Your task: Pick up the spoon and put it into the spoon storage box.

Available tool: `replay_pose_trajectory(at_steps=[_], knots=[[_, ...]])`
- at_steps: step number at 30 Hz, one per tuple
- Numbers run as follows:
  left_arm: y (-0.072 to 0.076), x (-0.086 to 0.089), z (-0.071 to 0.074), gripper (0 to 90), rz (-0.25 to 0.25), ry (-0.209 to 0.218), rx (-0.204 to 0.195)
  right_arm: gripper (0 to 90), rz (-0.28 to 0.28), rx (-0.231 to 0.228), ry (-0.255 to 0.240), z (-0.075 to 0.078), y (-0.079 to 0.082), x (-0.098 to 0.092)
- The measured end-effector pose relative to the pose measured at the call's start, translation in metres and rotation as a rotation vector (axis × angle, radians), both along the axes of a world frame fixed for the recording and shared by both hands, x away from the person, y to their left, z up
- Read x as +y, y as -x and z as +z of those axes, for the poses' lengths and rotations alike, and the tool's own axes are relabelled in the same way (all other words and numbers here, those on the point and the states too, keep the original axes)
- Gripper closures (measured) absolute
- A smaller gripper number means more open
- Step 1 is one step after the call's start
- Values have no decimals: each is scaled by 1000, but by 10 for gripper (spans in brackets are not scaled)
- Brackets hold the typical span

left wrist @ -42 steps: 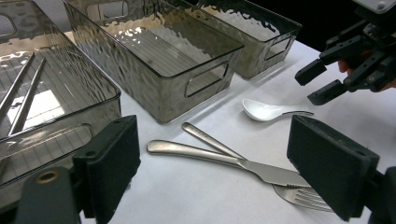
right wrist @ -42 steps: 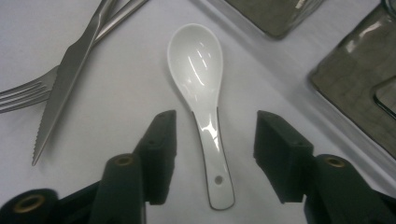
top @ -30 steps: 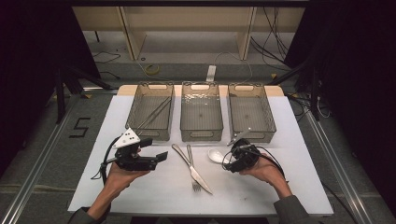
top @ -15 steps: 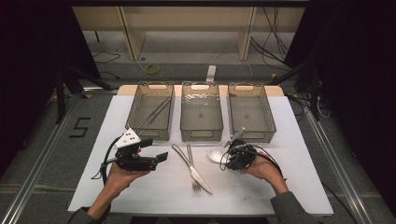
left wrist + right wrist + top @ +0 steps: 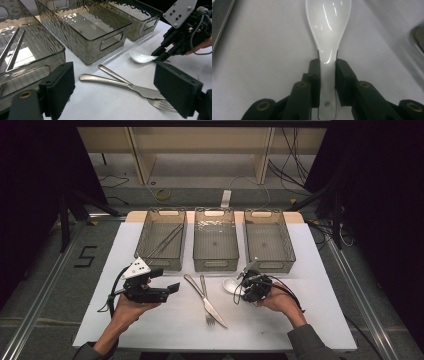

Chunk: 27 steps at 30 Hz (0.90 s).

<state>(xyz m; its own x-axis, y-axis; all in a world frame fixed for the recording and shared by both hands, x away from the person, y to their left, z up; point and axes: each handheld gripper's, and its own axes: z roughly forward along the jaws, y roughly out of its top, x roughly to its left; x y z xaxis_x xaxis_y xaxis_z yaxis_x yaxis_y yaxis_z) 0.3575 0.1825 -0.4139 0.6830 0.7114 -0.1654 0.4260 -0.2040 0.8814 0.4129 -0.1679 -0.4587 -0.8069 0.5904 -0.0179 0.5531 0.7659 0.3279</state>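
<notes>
Now right hand-held gripper (image 5: 327, 75) pinches glossy white spoon (image 5: 328, 27) handle; left hand-held gripper (image 5: 113, 92) spread.

Bright overhead light on white table (image 5: 150, 325) w/ dark surroundings; glare on spoon (image 5: 329, 30); blurred edges.

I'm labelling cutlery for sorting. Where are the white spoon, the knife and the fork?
white spoon (image 5: 329, 17), right gripper view, on its bowl.
knife (image 5: 105, 80), left gripper view, on its handle.
fork (image 5: 161, 103), left gripper view, on its tines.
</notes>
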Motion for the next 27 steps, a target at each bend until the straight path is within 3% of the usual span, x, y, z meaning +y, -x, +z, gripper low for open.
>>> replay_pose_trajectory(at_steps=[4,12,18,22,27], knots=[[0,0,0,164,1,0,0,765,-1,-2,-8,2,0,-1],[0,0,0,164,6,-4,2,766,-27,-20,-71,14,-1,-10],[-1,0,-1,164,14,-6,3,766,-25,-30,-134,26,1,-13],[1,2,1,165,27,7,-17,766,-24,-54,-163,37,4,-13],[0,2,0,165,30,2,-11,766,-9,-75,-190,47,1,-7]])
